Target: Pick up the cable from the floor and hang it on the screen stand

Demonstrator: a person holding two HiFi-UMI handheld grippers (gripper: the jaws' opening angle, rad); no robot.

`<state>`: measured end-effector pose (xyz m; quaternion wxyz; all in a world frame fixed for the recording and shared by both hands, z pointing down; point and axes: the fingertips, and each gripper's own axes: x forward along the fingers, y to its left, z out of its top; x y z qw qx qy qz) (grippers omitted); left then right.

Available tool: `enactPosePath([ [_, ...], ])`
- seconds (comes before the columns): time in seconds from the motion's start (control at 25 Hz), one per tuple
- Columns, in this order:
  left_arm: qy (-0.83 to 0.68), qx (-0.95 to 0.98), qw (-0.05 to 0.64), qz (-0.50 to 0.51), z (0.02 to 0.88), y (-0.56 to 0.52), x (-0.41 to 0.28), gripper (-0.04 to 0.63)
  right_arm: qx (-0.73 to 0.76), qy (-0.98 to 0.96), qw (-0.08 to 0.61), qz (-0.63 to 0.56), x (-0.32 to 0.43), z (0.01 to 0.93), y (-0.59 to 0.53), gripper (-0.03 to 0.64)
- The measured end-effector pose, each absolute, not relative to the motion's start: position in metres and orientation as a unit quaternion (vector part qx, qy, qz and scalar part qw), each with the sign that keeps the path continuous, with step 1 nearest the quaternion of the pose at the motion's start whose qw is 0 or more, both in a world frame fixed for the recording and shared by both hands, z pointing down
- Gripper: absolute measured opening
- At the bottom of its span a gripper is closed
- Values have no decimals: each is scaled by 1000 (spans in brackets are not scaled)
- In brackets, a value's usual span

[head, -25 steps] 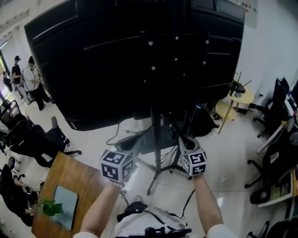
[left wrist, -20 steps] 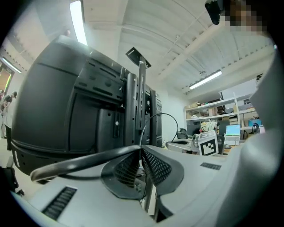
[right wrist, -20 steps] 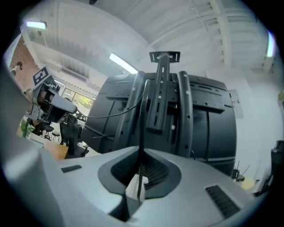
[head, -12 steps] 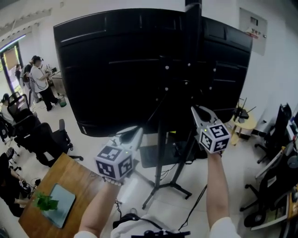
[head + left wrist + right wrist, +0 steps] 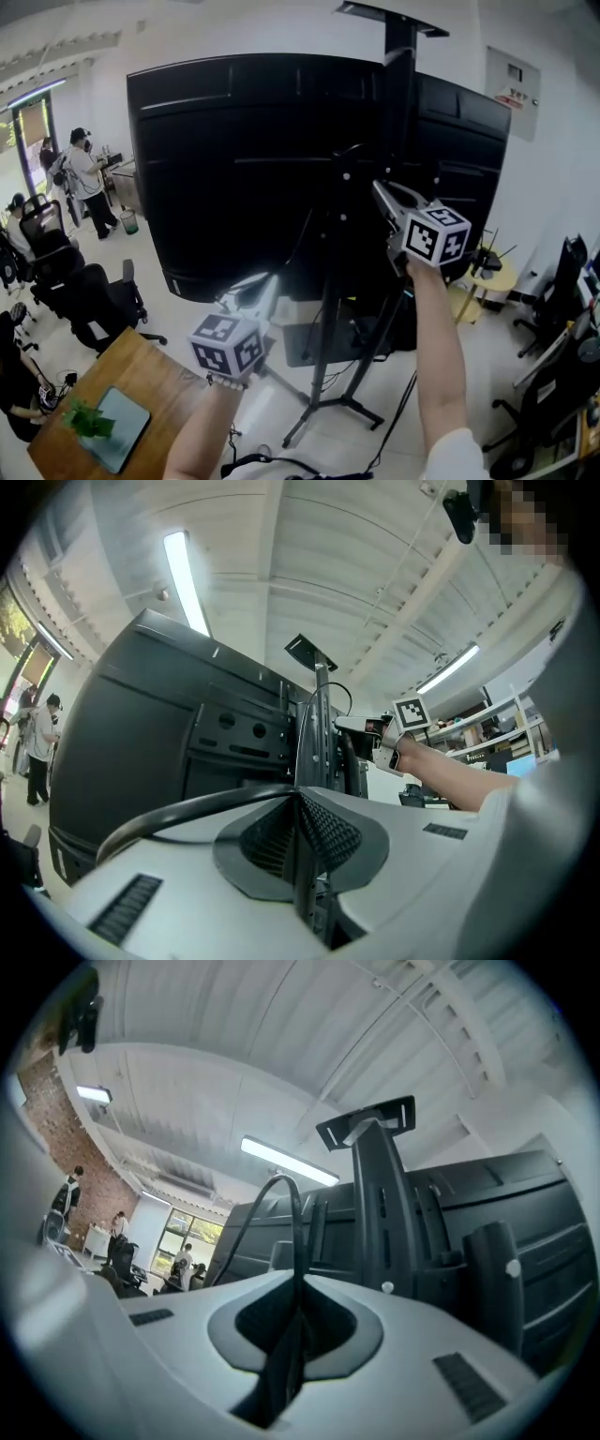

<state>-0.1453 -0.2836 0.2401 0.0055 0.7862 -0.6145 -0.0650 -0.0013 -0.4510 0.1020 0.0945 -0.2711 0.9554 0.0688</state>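
A thin black cable (image 5: 307, 225) runs between my two grippers in front of the big black screen's back (image 5: 234, 159). My left gripper (image 5: 258, 281) is low and shut on one stretch; the cable (image 5: 187, 808) curves away to the left from its jaws (image 5: 300, 799). My right gripper (image 5: 378, 187) is raised high beside the screen stand's column (image 5: 398, 131) and shut on the cable. A loop of cable (image 5: 292, 1204) arches up from its jaws (image 5: 300, 1283), close to the column (image 5: 384, 1204) and its top bracket (image 5: 367, 1121).
The stand's tripod legs (image 5: 323, 408) spread on the white floor. A wooden table (image 5: 84, 445) with a plant and a tray is at the lower left. Office chairs (image 5: 108, 300) and standing people (image 5: 89, 178) are on the left. A small yellow table (image 5: 492, 277) and desks are on the right.
Both grippers have risen with the cable. The right one climbed much higher, from near the stand's legs up beside the column. My view has tilted upward.
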Motion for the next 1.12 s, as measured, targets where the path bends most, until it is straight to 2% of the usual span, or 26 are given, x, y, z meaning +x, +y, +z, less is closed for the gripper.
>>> enactPosePath([
  [0.16, -629, 774, 0, -73, 234, -294, -164, 15, -263, 961, 78, 20, -14, 92, -470, 32],
  [0.4, -656, 751, -3, -73, 221, -317, -191, 15, -289, 956, -29, -34, -29, 107, -490, 31],
  [0.68, -650, 756, -22, -74, 208, -328, -181, 15, -296, 946, -87, -103, -25, 153, -513, 31],
  [1.0, -650, 759, 6, -50, 262, -336, -171, 14, -268, 944, -156, -116, -42, 208, -502, 32],
  [1.12, -638, 768, 26, -49, 290, -337, -162, 12, -258, 946, -158, -115, -43, 217, -495, 35],
])
